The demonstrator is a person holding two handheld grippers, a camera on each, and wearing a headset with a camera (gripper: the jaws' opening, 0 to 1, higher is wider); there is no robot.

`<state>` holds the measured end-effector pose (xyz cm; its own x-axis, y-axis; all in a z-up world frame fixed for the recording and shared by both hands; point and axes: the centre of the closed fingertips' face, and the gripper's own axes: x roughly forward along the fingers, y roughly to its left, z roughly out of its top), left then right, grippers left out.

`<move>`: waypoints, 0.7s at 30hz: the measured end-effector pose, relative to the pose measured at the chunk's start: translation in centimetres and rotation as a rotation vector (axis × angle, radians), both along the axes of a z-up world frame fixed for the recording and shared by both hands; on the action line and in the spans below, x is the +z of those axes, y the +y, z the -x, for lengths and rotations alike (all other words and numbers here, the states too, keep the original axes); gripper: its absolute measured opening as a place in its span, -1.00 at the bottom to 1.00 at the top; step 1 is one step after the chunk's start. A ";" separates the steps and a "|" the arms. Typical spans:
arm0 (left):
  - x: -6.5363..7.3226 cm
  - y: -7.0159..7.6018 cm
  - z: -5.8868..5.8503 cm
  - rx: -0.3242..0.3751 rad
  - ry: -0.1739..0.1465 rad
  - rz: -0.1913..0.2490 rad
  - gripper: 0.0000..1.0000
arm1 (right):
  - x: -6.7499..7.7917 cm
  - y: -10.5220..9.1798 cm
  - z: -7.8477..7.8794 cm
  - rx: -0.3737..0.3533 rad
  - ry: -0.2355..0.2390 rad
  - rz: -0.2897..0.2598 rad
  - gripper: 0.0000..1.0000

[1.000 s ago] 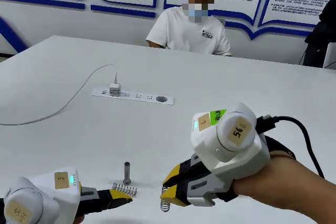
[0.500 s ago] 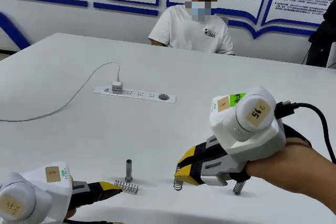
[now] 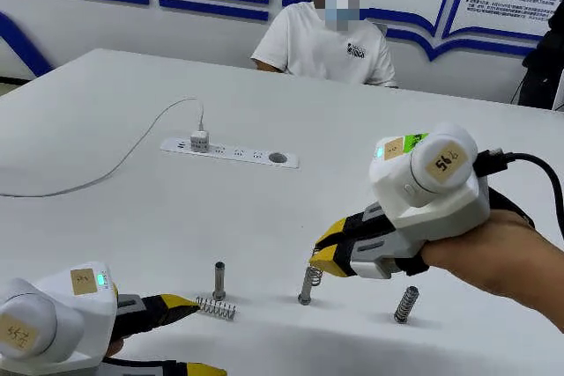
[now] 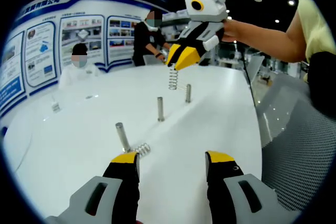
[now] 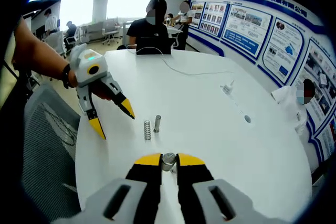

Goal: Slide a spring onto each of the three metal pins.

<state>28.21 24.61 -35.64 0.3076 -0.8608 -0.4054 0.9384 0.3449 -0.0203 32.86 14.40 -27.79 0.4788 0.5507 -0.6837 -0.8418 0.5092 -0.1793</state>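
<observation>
Three metal pins stand in a row on the white table point(image 3: 132, 147). The left pin point(image 3: 219, 279) is bare, and a loose spring point(image 3: 216, 308) lies beside its base. My left gripper point(image 3: 189, 336) is open, its upper fingertip close to that spring point(image 4: 142, 149). The right pin point(image 3: 405, 304) wears a spring. My right gripper point(image 3: 324, 257) is shut on another spring point(image 3: 315, 275), held beside the top of the bare middle pin point(image 3: 305, 288). In the right gripper view that spring point(image 5: 168, 162) sits between the shut jaws.
A white power strip point(image 3: 231, 152) with a charger and cable lies mid-table. A person in a white shirt point(image 3: 326, 41) sits at the far edge. My right gripper's black cable point(image 3: 538, 173) trails off to the right.
My right gripper has carried its spring up and to the right, from table level to the top of the middle pin. The left gripper stays near the loose spring.
</observation>
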 end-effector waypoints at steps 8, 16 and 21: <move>0.0 0.0 -0.1 0.003 0.002 0.004 0.03 | -0.4 -0.5 -1.8 -0.047 -0.011 -0.009 -0.77; -0.2 0.2 -0.2 0.010 0.007 0.003 0.03 | -1.4 -0.5 -2.6 -0.064 0.007 -0.014 -0.77; -0.2 0.3 -0.2 0.011 0.009 0.003 0.03 | -2.0 -0.7 -2.9 -0.072 0.019 -0.012 -0.77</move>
<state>28.38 24.89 -35.83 0.3139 -0.8587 -0.4051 0.9342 0.3555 -0.0296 35.73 13.70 -29.83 0.5046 0.5231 -0.6869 -0.8058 0.5709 -0.1572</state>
